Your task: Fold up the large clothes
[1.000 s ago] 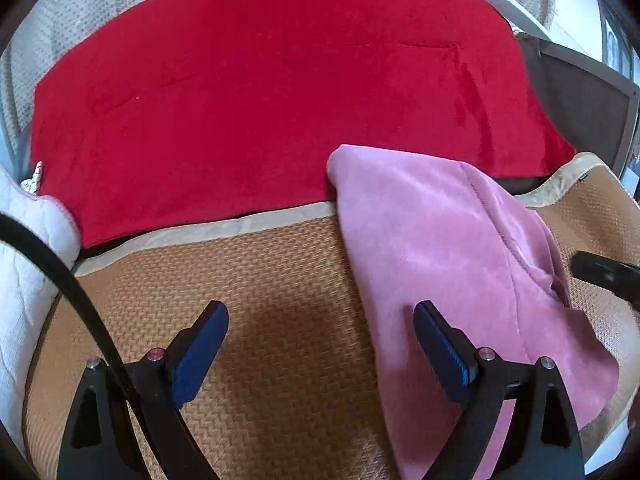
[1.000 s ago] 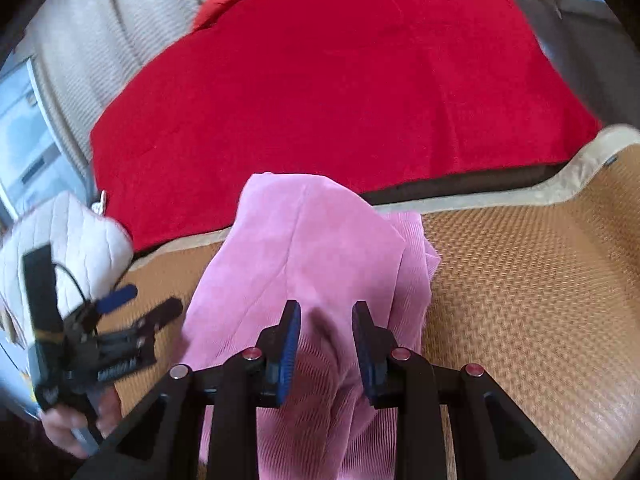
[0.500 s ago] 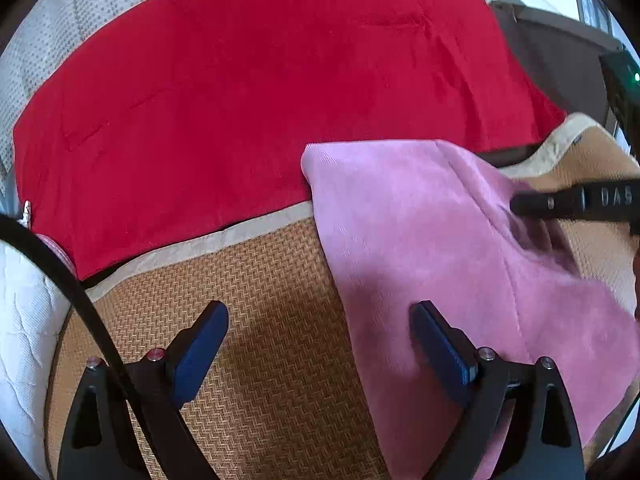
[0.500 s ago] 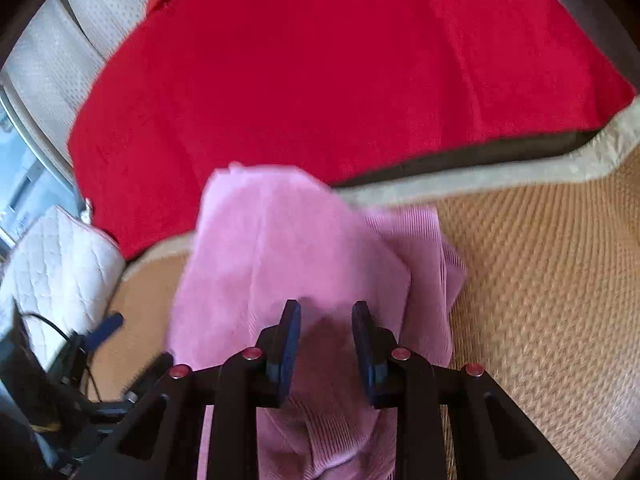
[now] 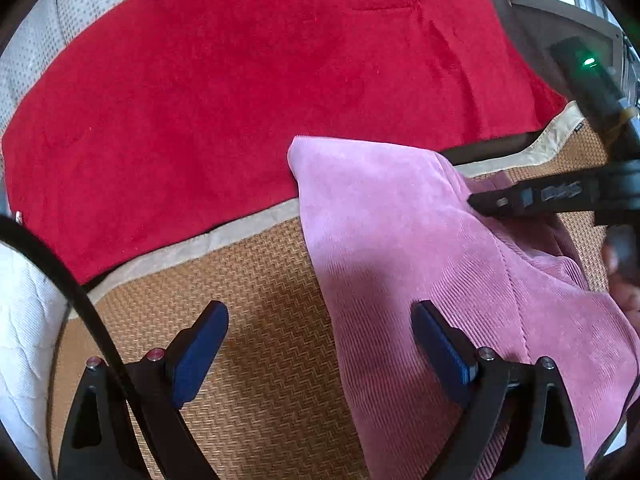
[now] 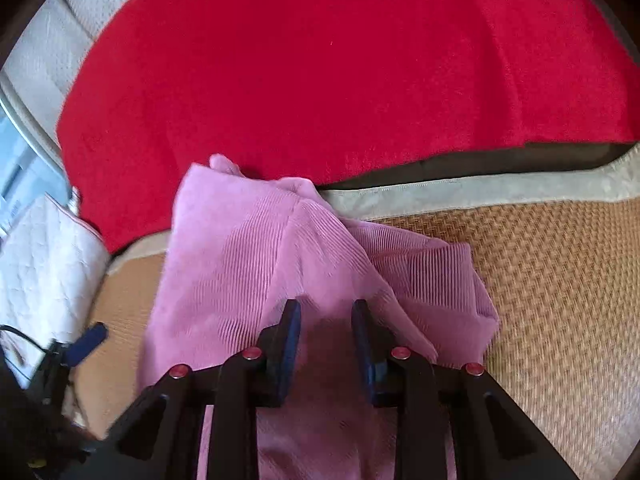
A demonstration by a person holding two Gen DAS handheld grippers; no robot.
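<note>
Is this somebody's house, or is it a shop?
Probably a home, maybe a bedroom or sitting room: a woven rattan mat like a bed or sofa cover, a red blanket, a white quilted cushion and a pink garment.

I'm working in a home, in what looks like a living room or bedroom. Under my grippers is a woven mat (image 5: 256, 280) with a beige fabric border, the kind laid over a sofa seat or bed. Behind it a red blanket (image 5: 260, 92) drapes over pale dotted upholstery (image 5: 56, 28). A white quilted cushion (image 6: 44, 264) sits at the left edge of the mat. A pink corduroy garment (image 6: 248, 264) lies on the mat, household laundry.
</note>
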